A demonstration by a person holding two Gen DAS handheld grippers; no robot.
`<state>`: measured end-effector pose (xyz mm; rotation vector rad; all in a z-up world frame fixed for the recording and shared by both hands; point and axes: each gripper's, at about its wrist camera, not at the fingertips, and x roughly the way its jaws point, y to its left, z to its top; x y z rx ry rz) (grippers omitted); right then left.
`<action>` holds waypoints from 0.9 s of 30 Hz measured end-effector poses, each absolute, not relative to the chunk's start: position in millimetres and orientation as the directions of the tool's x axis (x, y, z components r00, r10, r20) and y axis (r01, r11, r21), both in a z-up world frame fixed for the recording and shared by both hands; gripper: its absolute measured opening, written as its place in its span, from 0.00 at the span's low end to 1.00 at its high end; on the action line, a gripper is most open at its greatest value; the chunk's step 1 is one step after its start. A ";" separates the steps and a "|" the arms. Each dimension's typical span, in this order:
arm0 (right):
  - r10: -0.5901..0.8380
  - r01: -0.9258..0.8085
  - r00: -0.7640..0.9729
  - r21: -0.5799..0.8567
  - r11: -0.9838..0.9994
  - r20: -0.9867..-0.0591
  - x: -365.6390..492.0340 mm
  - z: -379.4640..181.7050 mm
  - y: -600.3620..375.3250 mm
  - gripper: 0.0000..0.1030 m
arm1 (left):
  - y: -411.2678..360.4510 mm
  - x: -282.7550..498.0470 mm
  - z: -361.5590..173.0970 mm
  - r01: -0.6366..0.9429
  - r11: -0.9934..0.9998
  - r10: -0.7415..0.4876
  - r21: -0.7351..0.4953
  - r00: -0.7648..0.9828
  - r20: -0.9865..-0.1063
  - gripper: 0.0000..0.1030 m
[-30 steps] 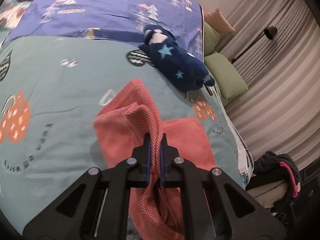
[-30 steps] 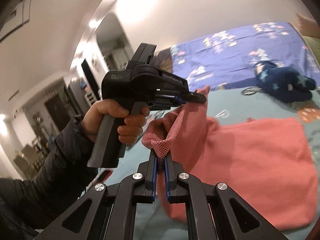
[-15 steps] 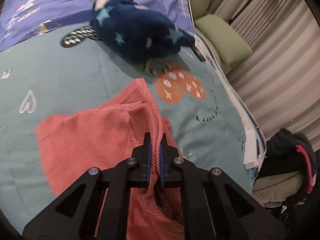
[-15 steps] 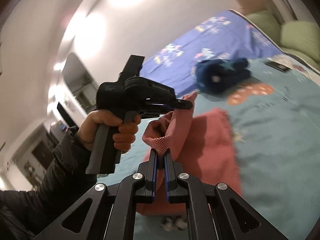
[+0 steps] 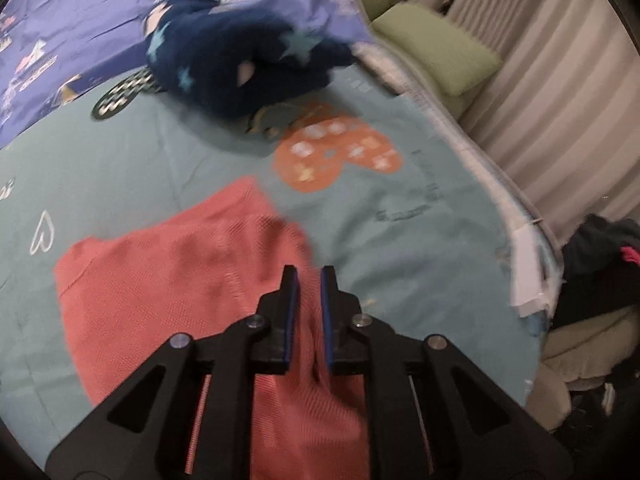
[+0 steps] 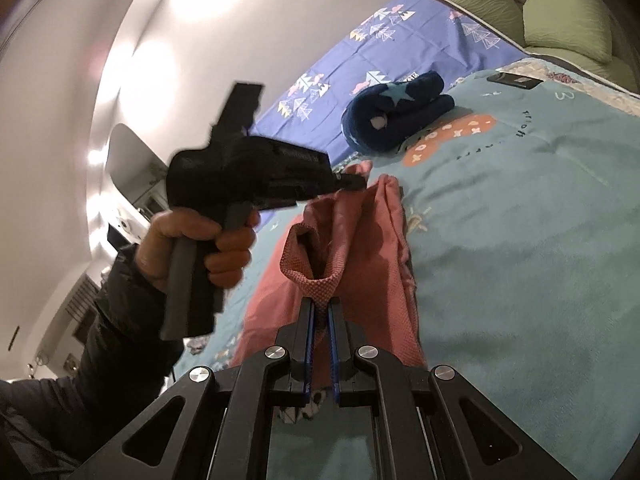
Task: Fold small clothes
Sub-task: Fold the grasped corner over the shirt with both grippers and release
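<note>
A coral-red mesh garment [image 5: 188, 280] lies partly folded on the teal bedspread [image 5: 400, 240]. My left gripper [image 5: 307, 280] has its jaws slightly parted, with red cloth between and below them. In the right wrist view the left gripper [image 6: 352, 181] is held by a hand and its tips meet the garment's upper edge [image 6: 360, 208]. My right gripper [image 6: 320, 308] is shut on a bunched corner of the red garment and holds it raised above the bed.
A rolled dark blue star-print garment [image 5: 240, 68] lies further back on the bed, also in the right wrist view [image 6: 392, 116]. Green pillows [image 5: 436, 48] and a curtain are at the right. Dark clothes [image 5: 600, 264] are piled beyond the bed's edge.
Both grippers carried the red garment's edge over toward the blue garment side and lower. The left jaws have parted a little.
</note>
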<state>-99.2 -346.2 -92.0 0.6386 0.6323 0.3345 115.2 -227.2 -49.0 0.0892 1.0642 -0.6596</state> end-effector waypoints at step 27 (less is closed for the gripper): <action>0.439 -0.132 0.644 0.475 0.870 -0.626 -57.4 -89.6 -334.9 0.13 | -88.2 -48.9 -102.1 0.494 0.869 -0.273 -0.029 0.430 -0.861 0.57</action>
